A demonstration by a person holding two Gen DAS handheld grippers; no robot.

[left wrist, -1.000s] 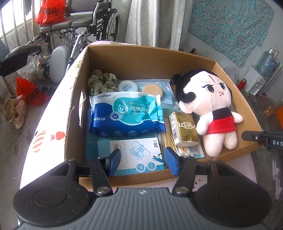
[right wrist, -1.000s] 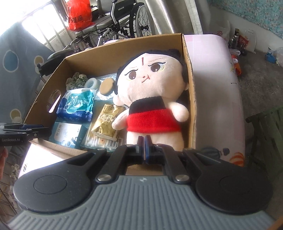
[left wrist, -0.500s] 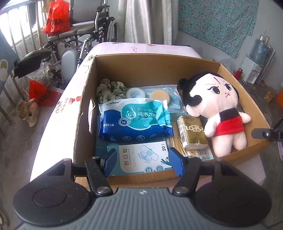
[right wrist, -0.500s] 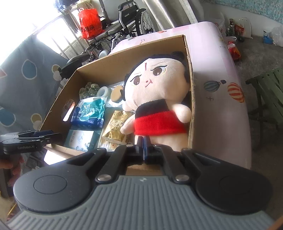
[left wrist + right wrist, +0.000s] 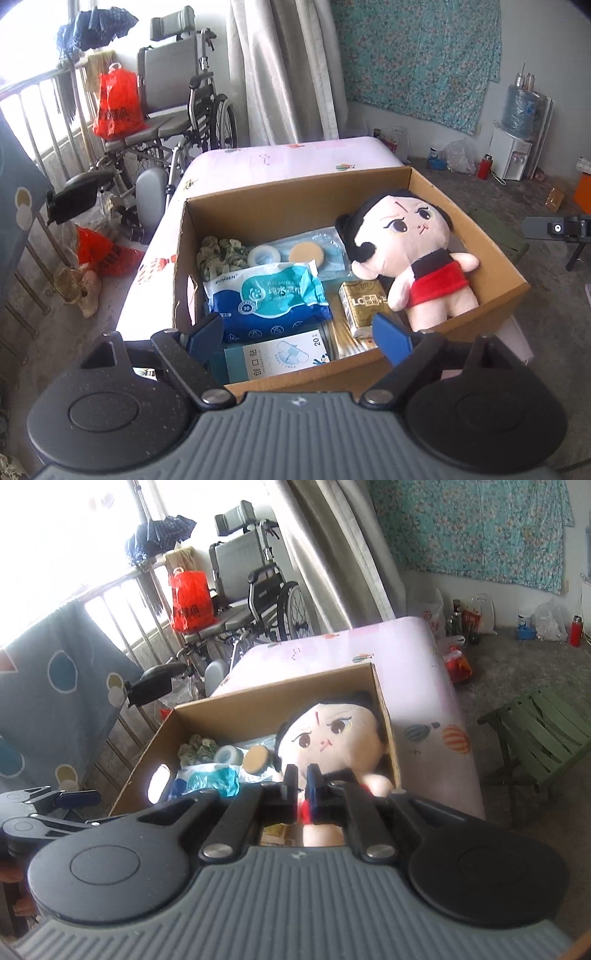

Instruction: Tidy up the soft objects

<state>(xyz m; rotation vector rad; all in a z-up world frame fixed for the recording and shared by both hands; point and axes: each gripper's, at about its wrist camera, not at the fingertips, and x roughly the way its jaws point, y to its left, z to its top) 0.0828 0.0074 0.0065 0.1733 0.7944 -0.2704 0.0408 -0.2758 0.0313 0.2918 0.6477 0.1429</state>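
We look from two wrist cameras, each aimed forward and downward along its own fingers. Our left view sits near the box (image 5: 369,373), over its near wall, and sees all its contents, with the wheelchair (image 5: 177,122) beyond. Our right view is lower, looking across the box (image 5: 243,716) from its right. Both share the box, the doll (image 5: 406,254) (image 5: 332,734), the wheelchair (image 5: 255,594) and the bed (image 5: 295,155) (image 5: 421,672).
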